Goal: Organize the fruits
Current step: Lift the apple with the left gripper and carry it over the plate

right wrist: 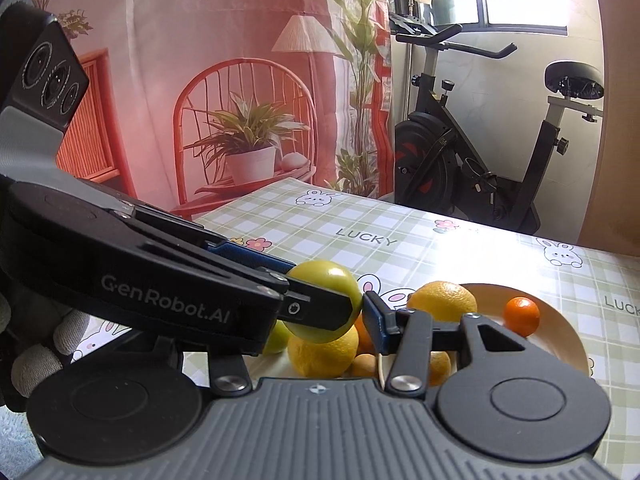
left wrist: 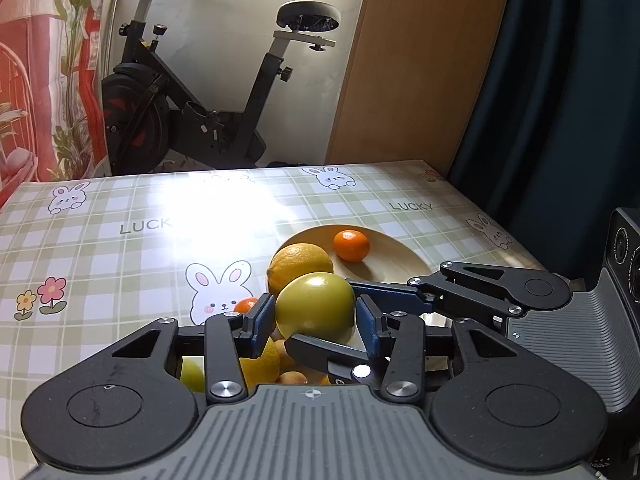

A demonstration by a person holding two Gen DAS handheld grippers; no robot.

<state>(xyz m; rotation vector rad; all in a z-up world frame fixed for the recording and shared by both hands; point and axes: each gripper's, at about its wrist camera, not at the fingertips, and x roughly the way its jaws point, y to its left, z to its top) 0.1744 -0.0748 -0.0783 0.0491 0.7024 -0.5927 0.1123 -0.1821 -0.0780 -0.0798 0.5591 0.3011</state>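
Observation:
A yellow-green round fruit sits between the blue pads of my left gripper, held above a pile of fruit; it also shows in the right wrist view. My right gripper comes in from the right in the left wrist view, its fingers spread around the same fruit. A pale plate holds a large orange and a small mandarin. More oranges and small fruits lie below the grippers.
The table wears a green checked cloth with rabbits and "LUCKY" print. An exercise bike stands behind the table's far edge. A wooden panel and dark curtain are at the back right.

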